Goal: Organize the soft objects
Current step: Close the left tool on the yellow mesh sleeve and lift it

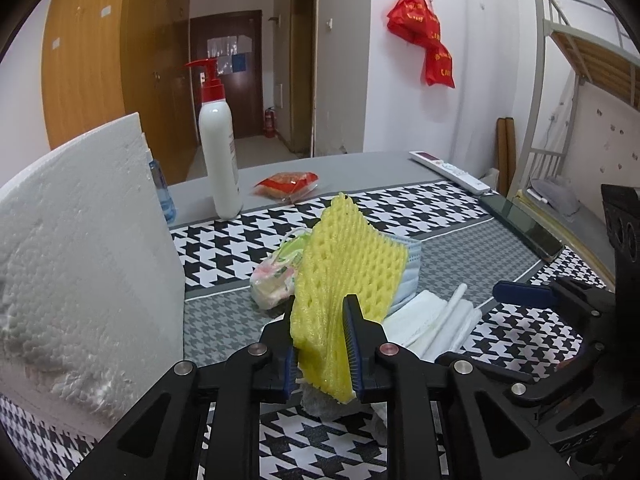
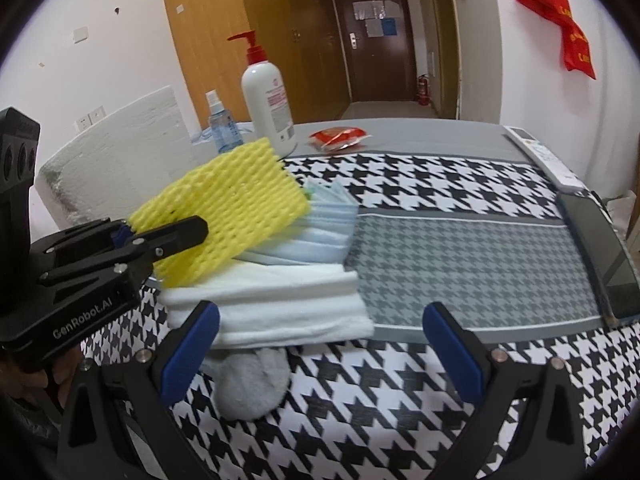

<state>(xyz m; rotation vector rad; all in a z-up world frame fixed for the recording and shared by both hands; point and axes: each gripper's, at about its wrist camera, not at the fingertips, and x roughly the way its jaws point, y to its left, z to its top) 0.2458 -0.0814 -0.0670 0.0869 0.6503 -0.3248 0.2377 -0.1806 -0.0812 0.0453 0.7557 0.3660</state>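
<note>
Left tongs (image 1: 322, 344) clamped on the near edge of the yellow foam net (image 1: 348, 264); pads squeeze the sheet flat between them, and its far end stands tilted up, clear of the pile. Right tongs (image 2: 320, 344) wide open, nothing between them, hovering just before the folded white cloth (image 2: 272, 300) on the counter (image 2: 480, 264). Pile under the net: blue face masks (image 2: 320, 224) on top of the white cloth, a grey fuzzy item (image 2: 252, 380) poking out below its near edge; a small patterned packet (image 1: 272, 284) lies beside the stack on the left-wrist view. Judgement on handling: the net is very light, springy, compressible; it holds its own shape when gripped at one edge, so an edge pinch is enough, but a hard squeeze may crease or tear the mesh cells. It may snag on the mask ear loops when set down. The white cloth is limp and layered; best taken across the folded edge so layers stay together. A white foam slab (image 1: 80, 260) stands close on the left, limiting swing room.
</note>
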